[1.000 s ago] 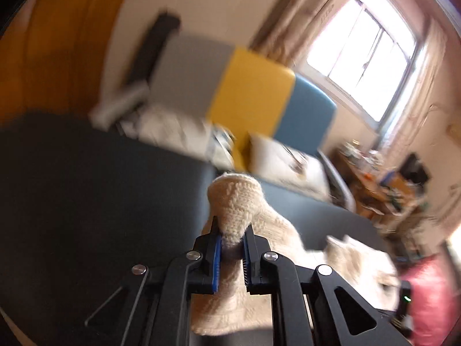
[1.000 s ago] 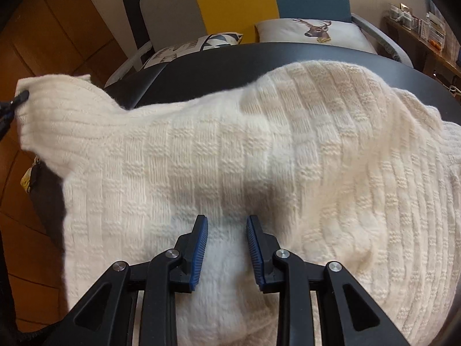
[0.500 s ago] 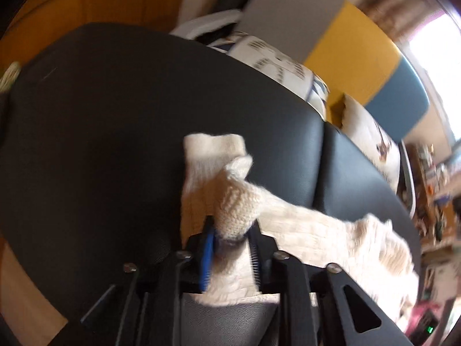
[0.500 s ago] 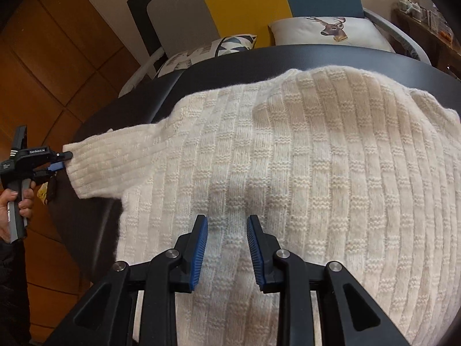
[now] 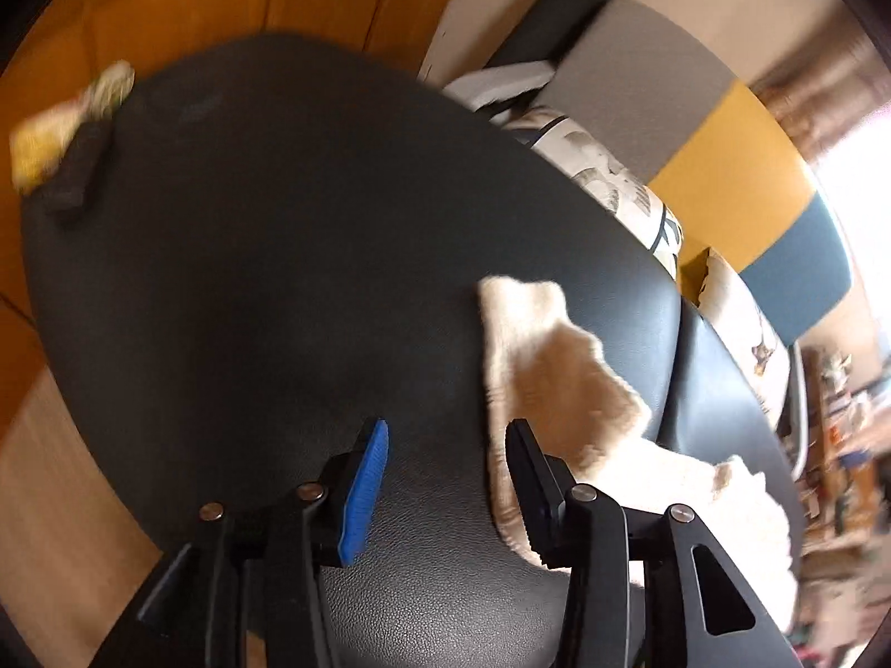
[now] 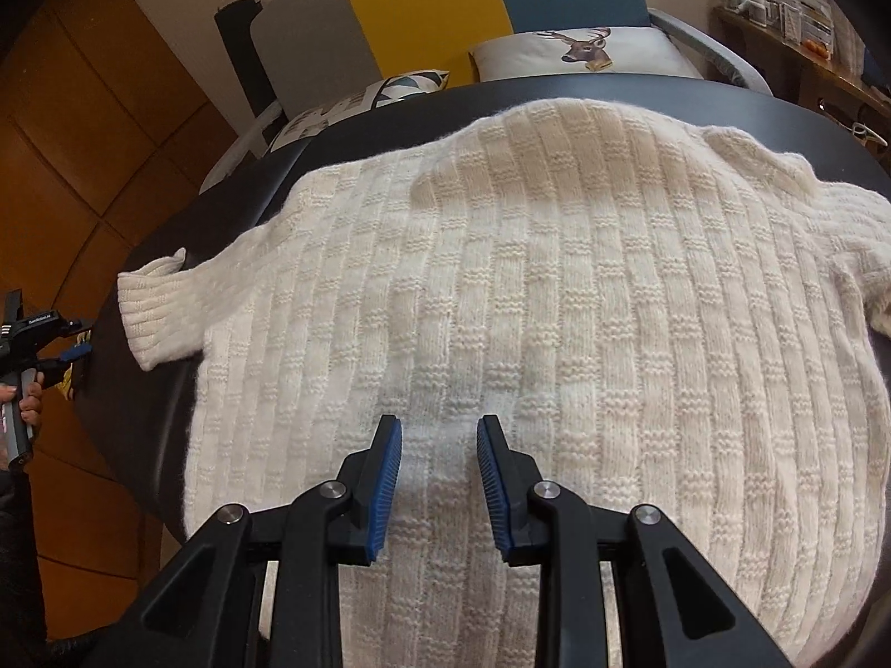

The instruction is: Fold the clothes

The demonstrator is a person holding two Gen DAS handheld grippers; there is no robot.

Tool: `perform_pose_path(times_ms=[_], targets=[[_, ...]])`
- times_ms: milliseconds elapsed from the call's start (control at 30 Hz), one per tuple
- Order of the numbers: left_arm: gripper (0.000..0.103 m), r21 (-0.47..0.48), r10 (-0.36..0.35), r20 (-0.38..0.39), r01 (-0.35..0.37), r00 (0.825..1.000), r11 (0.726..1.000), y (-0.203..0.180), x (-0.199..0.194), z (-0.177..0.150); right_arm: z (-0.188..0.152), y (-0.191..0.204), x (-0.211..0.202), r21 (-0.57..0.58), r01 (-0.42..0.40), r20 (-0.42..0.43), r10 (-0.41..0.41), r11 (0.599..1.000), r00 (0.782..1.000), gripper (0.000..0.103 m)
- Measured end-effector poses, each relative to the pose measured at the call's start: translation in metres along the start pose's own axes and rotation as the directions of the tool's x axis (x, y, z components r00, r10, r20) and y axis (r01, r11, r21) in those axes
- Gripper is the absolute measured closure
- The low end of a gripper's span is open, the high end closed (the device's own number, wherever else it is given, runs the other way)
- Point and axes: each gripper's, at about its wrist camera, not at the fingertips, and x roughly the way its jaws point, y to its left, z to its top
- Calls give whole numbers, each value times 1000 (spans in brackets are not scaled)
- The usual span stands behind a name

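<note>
Left wrist view: the left gripper (image 5: 445, 445) now stands wide apart with nothing between its fingers. Half a second ago it was pinching the cuff of the cream knitted sweater (image 5: 534, 367); it has let go, and the sleeve lies on the black padded bench (image 5: 278, 256), its cuff end pointing away from the camera toward the bench's far edge. The sleeve touches the outside of the gripper's right finger but is not held. Judged from this, the sleeve has been drawn out and laid flat, so it is free to be regripped for a fold.

Right wrist view: the right gripper (image 6: 437, 479) sits low over the sweater's (image 6: 557, 306) near part, its fingers partly apart with a ridge of knit between them. Whether the pads actually pinch the cloth cannot be told, and the gap looks the same as a second ago. The sweater is spread across most of the bench (image 6: 557, 89), its body running from the near edge toward the far edge, with the sleeves reaching out sideways. The left sleeve, which a second ago was lifted, now lies flat pointing at the bench's left edge, with the left gripper (image 6: 72, 342) just beyond that edge and clear of the cuff. The garment lies open, with no fold visible.
</note>
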Motion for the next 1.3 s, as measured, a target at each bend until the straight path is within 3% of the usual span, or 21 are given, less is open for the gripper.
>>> perform_pose_path(times_ms=[100, 367, 533, 600, 633, 667, 733, 867, 1033, 1100, 1167, 1300], targets=[[58, 12, 14, -18, -14, 1000, 1000, 7, 14, 4, 10, 15, 12, -31, 0, -17, -1, 1000, 1000, 75], [58, 42, 35, -169, -28, 985, 999, -21, 91, 31, 40, 59, 50, -112, 3, -61, -10, 994, 998, 75], [59, 26, -7, -195, 12, 981, 1000, -29, 111, 32, 42, 74, 63, -173, 15, -84, -30, 985, 996, 75], [70, 81, 36, -170, -23, 985, 996, -34, 110, 28, 43, 74, 67, -181, 19, -92, -36, 983, 995, 75], [93, 94, 37, -161, -22, 986, 995, -34, 109, 26, 43, 74, 69, -185, 21, -96, -39, 983, 995, 75], [100, 86, 10, -158, 4, 987, 996, -32, 108, 24, 44, 74, 70, -188, 25, -99, -44, 982, 994, 75], [103, 54, -31, -140, 39, 990, 998, -25, 103, 21, 49, 74, 72, -200, 38, -97, -58, 979, 994, 75], [103, -31, -142, -47, 141, 989, 990, -11, 77, 17, 71, 73, 72, -212, 72, -70, -88, 975, 994, 75], [103, -73, -147, -20, 146, 989, 987, 6, 58, 12, 91, 73, 74, -175, 56, -52, -66, 983, 996, 75], [97, -81, -108, -51, 104, 993, 991, 17, 62, 12, 91, 74, 76, -165, 37, -58, -47, 986, 997, 75], [75, -118, -120, -117, 106, 986, 987, 26, 74, 10, 87, 79, 83, -173, 34, -70, -47, 984, 996, 75], [67, -155, -164, -134, 142, 977, 978, 25, 80, 9, 79, 85, 91, -190, 33, -89, -50, 981, 995, 75]])
